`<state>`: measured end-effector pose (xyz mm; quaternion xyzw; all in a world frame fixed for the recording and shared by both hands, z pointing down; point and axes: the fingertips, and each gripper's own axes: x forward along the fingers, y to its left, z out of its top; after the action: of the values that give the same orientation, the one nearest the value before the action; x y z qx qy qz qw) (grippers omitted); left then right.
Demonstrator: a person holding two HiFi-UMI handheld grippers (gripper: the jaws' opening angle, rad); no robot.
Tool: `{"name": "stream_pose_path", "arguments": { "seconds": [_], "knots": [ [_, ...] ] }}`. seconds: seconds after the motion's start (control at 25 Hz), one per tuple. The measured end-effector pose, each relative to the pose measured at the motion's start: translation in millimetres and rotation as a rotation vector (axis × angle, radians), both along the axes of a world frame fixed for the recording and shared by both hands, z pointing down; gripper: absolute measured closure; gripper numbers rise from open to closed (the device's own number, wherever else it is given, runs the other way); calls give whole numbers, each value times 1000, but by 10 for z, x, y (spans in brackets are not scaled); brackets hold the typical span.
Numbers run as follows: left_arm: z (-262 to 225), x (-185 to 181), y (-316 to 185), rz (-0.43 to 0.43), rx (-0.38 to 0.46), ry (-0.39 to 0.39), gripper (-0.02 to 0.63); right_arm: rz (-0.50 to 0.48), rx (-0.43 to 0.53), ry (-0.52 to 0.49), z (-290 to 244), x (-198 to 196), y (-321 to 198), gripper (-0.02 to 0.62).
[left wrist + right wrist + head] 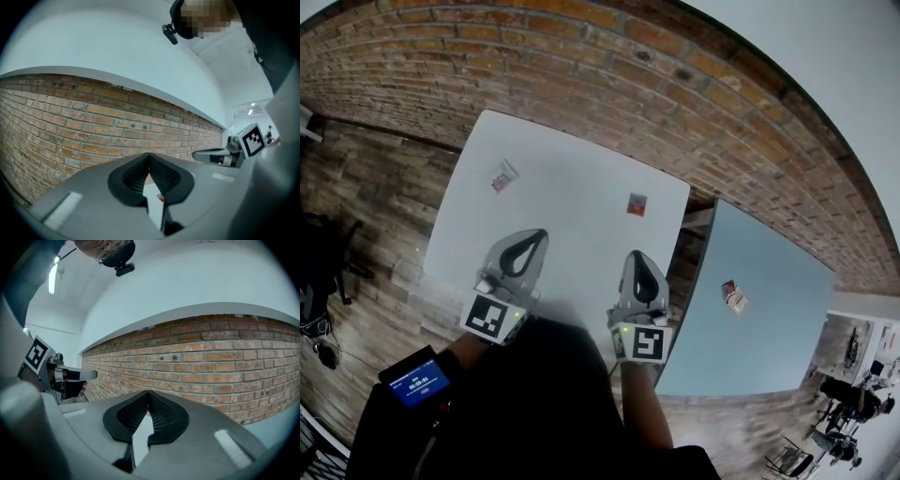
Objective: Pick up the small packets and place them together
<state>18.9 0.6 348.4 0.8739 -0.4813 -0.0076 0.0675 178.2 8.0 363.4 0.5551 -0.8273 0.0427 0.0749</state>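
nothing is gathered yet: the left tool [534, 239] and right tool [637, 258] are hovering empty, jaws pressed together, at the white surface's [572, 225] near edge, while the left packet [503, 175] and right packet [637, 203] are lying well apart farther across it.

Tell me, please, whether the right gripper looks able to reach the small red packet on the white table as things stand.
Probably yes: the right gripper points toward the small red packet, with only bare white table between them. Its jaws are shut and empty, so they must open first.

Office-like room: brick wall [581, 56], wood-plank floor [366, 197], plain white table [572, 234]
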Motion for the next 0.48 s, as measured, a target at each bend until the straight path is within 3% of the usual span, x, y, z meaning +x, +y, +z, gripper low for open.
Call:
{"name": "stream_pose_path", "arguments": {
  "seconds": [0.36,0.48],
  "knots": [
    [34,148,-218,41,-12,21,606,36,-49,37,221,215,-299,586],
    [30,156,-261,40,-14,21,606,17,-98,54,405,258,-424,531]
  ]
}}
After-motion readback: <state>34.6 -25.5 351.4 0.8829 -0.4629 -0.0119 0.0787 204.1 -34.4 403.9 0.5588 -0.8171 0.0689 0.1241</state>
